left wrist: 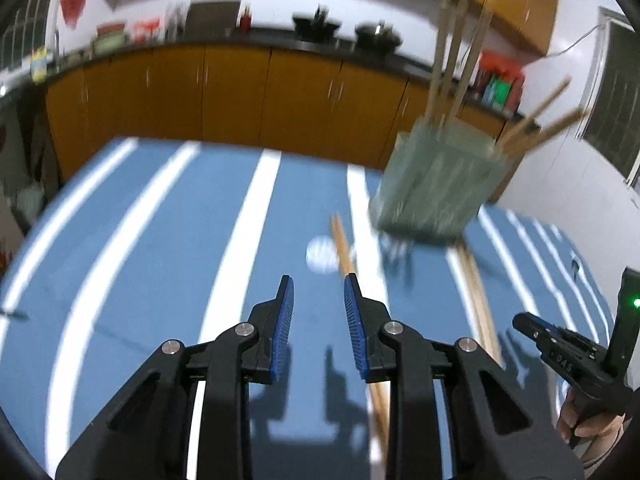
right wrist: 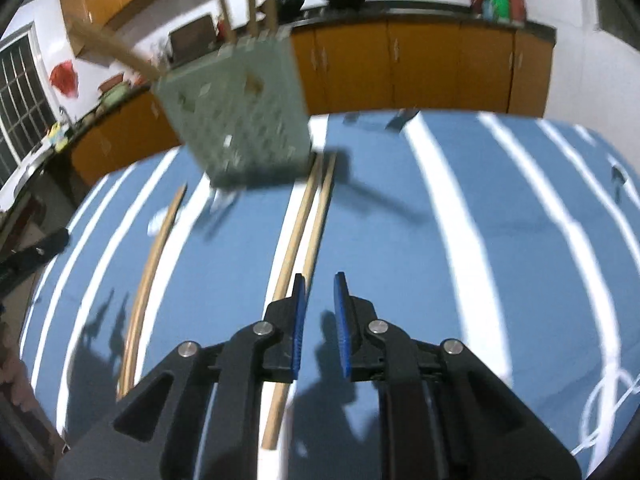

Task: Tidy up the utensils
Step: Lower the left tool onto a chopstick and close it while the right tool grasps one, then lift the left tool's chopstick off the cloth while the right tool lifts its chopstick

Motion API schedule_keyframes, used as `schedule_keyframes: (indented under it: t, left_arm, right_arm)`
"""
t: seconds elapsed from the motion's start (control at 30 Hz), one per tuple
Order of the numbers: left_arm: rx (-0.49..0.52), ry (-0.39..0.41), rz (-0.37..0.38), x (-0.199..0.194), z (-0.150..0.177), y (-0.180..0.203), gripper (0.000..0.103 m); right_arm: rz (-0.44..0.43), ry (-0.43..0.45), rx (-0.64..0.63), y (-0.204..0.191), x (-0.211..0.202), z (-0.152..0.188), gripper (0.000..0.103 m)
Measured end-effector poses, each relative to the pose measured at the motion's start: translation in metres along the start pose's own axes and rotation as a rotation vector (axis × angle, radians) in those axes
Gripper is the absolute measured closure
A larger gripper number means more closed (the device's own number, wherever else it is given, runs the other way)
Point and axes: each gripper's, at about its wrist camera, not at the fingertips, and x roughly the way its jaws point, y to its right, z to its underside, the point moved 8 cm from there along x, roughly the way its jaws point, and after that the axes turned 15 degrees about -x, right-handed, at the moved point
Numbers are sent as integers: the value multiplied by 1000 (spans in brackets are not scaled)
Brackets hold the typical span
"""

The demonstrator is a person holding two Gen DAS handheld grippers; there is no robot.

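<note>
A pale green perforated utensil holder (left wrist: 434, 184) stands on the blue-and-white striped tablecloth (left wrist: 160, 240) with several wooden chopsticks (left wrist: 452, 52) upright in it; it also shows in the right wrist view (right wrist: 240, 120). Loose chopsticks lie on the cloth: one pair (left wrist: 344, 248) runs under my left gripper's right finger, another pair (right wrist: 300, 232) runs under my right gripper's left finger, and a further pair (right wrist: 156, 264) lies to the left. My left gripper (left wrist: 319, 280) is open and empty. My right gripper (right wrist: 320, 278) is open and empty, and also shows at the left wrist view's right edge (left wrist: 560, 344).
A small white round object (left wrist: 322, 256) lies on the cloth near the holder. Orange kitchen cabinets (left wrist: 240, 96) with a dark counter carrying pots stand behind the table. A white cable (right wrist: 608, 404) lies on the cloth at the right.
</note>
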Motion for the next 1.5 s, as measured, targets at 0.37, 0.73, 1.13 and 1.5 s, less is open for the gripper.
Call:
schedule_keyframes:
  t: [0.37, 0.73, 1.13, 1.5]
  left_arm:
    - [-11, -136, 29, 22, 50, 0, 76]
    - [48, -188, 44, 27, 71, 16, 85]
    - [91, -163, -8, 32, 70, 19, 95]
    - [30, -111, -103, 47, 26, -23, 95]
  right_arm:
    - [55, -53, -56, -14, 18, 12, 94]
    - [103, -56, 18, 20, 13, 14, 95]
    - [109, -52, -15, 15, 12, 15, 91]
    - [132, -34, -1, 23, 14, 7, 94]
